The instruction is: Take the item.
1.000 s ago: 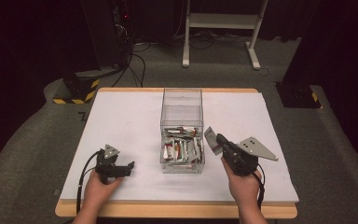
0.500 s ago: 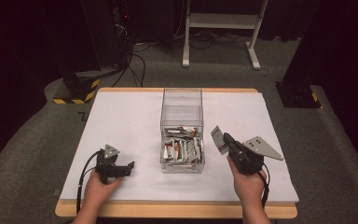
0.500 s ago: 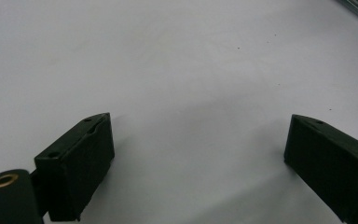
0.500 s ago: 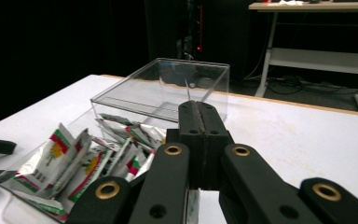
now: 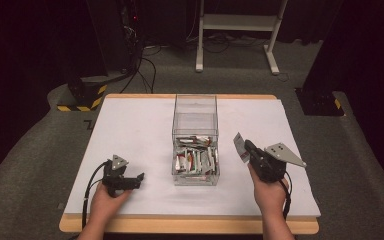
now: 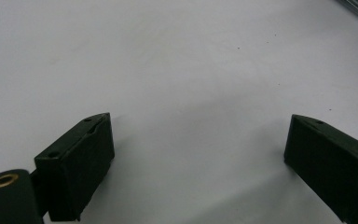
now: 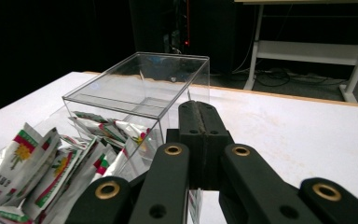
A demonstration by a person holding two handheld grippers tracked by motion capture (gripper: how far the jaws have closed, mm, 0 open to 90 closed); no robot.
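Note:
A clear plastic box point(image 5: 195, 111) stands mid-table, and its pulled-out drawer point(image 5: 176, 172) holds several silver sachets point(image 5: 195, 160) with red and green print. To the right of the drawer, my right gripper point(image 5: 247, 148) is shut on one such sachet point(image 5: 238, 145), held above the table. In the right gripper view the jaws point(image 7: 198, 108) are pressed together, with the box point(image 7: 140, 88) and the sachets point(image 7: 51, 172) to their left. My left gripper point(image 5: 139, 178) rests low on the white tabletop at front left. Its jaws point(image 6: 198, 140) stand wide open with nothing between them.
The white table sheet point(image 5: 130, 130) lies on a wooden board whose edge point(image 5: 180, 225) runs along the front. Beyond the table are a dark floor, cables and a white stand point(image 5: 235, 30).
My right gripper has drawn to the right, away from the drawer, carrying the sachet. The left gripper has stayed where it was.

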